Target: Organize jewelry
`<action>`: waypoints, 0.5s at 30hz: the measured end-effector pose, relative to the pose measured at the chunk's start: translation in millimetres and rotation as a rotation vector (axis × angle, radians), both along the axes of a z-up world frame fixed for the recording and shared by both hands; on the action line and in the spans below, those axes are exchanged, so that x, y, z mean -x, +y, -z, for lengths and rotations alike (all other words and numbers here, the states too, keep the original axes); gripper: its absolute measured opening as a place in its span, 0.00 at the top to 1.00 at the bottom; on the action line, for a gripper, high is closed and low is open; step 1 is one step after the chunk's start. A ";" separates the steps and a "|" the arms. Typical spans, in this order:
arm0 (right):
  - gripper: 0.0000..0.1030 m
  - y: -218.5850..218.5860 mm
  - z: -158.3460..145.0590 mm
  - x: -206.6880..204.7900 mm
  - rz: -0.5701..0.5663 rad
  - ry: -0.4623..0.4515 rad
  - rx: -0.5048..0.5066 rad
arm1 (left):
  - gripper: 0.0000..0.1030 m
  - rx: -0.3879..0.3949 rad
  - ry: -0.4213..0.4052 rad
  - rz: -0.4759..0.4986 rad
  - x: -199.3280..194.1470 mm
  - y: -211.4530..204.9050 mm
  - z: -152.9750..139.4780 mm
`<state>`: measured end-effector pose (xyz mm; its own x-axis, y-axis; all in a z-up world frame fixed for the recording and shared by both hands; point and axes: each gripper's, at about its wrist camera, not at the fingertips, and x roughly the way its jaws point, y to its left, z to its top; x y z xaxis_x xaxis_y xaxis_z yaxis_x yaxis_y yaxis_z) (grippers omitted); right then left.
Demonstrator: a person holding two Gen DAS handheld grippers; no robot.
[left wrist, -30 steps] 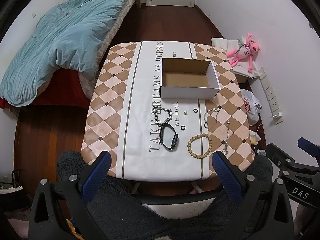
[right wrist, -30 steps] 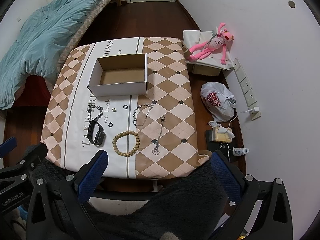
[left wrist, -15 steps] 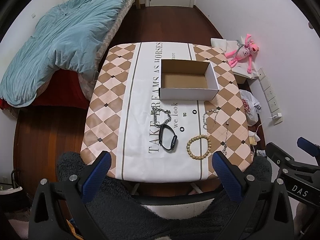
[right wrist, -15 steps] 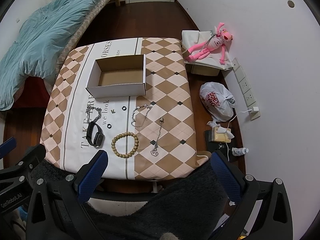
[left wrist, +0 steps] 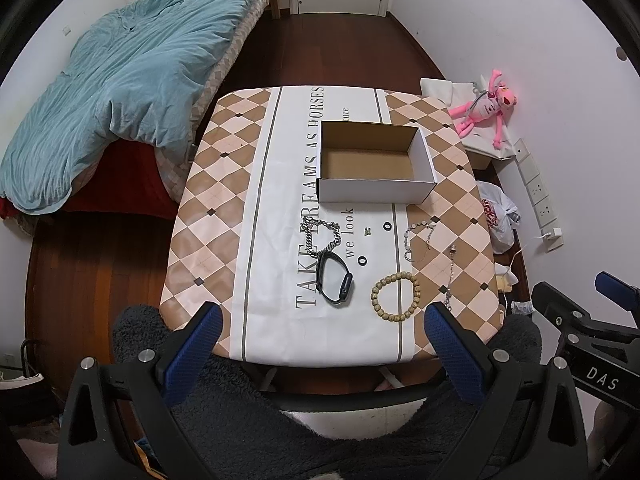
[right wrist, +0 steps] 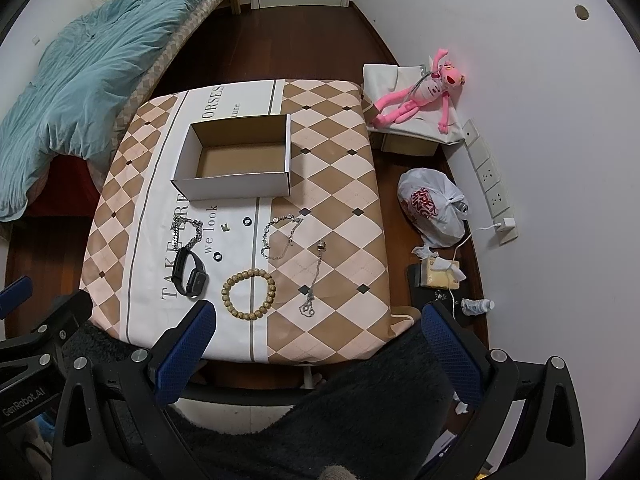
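Both tools hang high above the tabletop's (left wrist: 224,184) near edge, jaws spread wide and holding nothing: left tool (left wrist: 320,344), right tool (right wrist: 316,340). The jewelry lies in the near half: beaded bracelet (left wrist: 396,297), black watch (left wrist: 334,278), chains. The cardboard box (left wrist: 374,162) sits mid-tabletop. Only the right view shows a white plastic bag (right wrist: 434,208) in full.
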<state>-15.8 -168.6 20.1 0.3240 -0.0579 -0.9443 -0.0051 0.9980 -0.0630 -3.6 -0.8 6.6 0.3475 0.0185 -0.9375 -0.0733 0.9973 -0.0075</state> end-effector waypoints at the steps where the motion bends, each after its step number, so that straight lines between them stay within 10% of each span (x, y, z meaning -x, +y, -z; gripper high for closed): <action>1: 0.00 0.4 0.4 0.9 0.000 0.000 0.002 | 0.00 0.000 -0.001 -0.001 0.9 0.7 0.3; 15: 0.00 0.5 -1.2 0.1 0.002 -0.002 -0.001 | 0.00 0.003 -0.002 -0.001 -8.1 -6.1 -4.3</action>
